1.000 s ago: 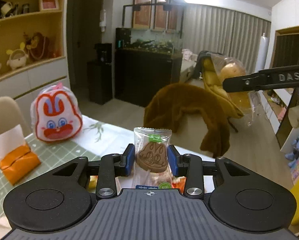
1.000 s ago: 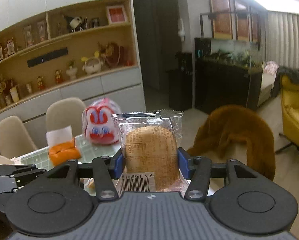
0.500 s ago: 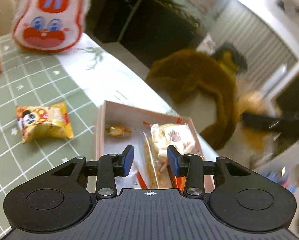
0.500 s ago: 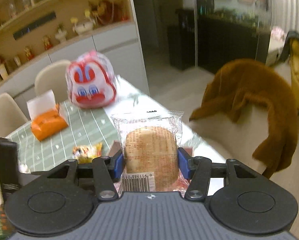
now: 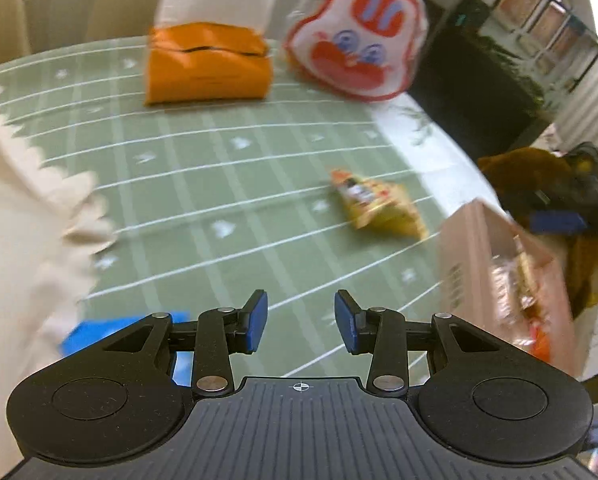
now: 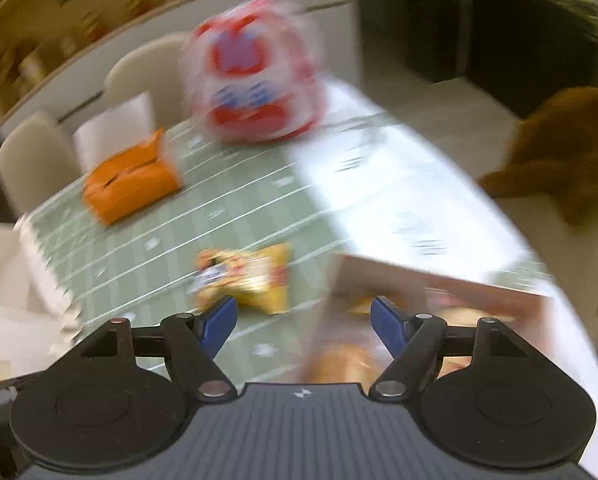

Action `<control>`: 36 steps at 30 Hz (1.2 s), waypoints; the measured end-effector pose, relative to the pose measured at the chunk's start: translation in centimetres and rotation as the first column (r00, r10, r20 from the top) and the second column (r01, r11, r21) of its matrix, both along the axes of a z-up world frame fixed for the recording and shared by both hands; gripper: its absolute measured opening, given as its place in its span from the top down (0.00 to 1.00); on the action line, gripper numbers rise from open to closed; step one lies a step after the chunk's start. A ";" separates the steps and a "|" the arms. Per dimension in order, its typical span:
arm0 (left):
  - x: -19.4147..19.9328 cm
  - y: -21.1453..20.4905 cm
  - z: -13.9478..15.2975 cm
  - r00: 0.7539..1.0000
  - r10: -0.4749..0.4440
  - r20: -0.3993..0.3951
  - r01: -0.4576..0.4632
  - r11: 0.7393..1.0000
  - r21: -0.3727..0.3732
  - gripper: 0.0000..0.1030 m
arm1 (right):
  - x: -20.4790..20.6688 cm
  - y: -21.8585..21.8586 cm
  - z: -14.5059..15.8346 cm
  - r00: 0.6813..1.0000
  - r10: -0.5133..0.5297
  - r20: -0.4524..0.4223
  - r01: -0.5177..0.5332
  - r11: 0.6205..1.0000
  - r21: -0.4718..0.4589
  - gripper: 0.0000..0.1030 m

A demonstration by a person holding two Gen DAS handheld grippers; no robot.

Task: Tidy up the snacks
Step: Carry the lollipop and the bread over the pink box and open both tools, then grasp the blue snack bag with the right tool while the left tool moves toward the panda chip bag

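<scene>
A pink box (image 5: 471,240) with several wrapped snacks in it stands on the table's right side; it also shows in the right wrist view (image 6: 439,280). A yellow snack packet (image 5: 379,204) lies on the green grid cloth left of the box, also seen in the right wrist view (image 6: 247,284). My left gripper (image 5: 301,320) is open and empty above the cloth. My right gripper (image 6: 303,320) is open and empty over the box's near left corner. A bread pack (image 6: 347,360) lies in the box below it. Both views are blurred.
An orange tissue pouch (image 5: 207,64) and a red-and-white rabbit bag (image 5: 359,40) stand at the table's far side. A cream cloth (image 5: 23,240) and a blue item (image 5: 95,332) lie at the left. A chair with a brown fur throw (image 6: 571,152) stands to the right.
My left gripper let go of the cookie pack and swung left over the cloth. My right gripper dropped toward the box and opened, releasing the bread pack.
</scene>
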State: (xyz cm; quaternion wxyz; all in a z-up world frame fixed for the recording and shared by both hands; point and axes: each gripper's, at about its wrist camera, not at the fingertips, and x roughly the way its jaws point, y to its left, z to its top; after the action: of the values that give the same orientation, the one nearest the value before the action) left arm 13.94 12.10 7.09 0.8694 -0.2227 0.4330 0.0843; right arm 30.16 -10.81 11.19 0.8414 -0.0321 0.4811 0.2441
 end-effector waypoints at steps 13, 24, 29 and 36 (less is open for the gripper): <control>-8.5 5.0 -1.2 0.988 0.129 -0.090 -0.119 0.987 0.104 0.59 | 7.1 13.0 -8.4 0.990 -0.075 -0.118 0.059 0.990 -0.129 0.22; -8.4 4.3 -3.2 0.990 0.102 -0.092 -0.100 0.994 0.033 0.59 | 0.0 12.0 -7.2 0.976 0.078 -0.202 -0.105 0.987 -0.125 0.58; -8.2 3.0 -3.2 0.994 0.051 -0.093 -0.050 0.999 0.019 0.59 | -6.5 10.5 -5.5 0.956 0.201 -0.214 -0.223 0.971 -0.085 0.66; -8.1 0.9 -3.5 0.995 -0.057 -0.076 0.052 0.997 -0.064 0.59 | -10.8 7.1 -6.2 0.949 0.166 -0.267 -0.189 0.980 -0.064 0.66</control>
State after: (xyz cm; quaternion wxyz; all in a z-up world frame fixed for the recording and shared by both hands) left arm 5.79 13.04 3.57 0.8465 -0.2344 0.4748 0.0557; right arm 19.40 -3.70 5.03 0.7431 -0.0801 0.5931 0.2993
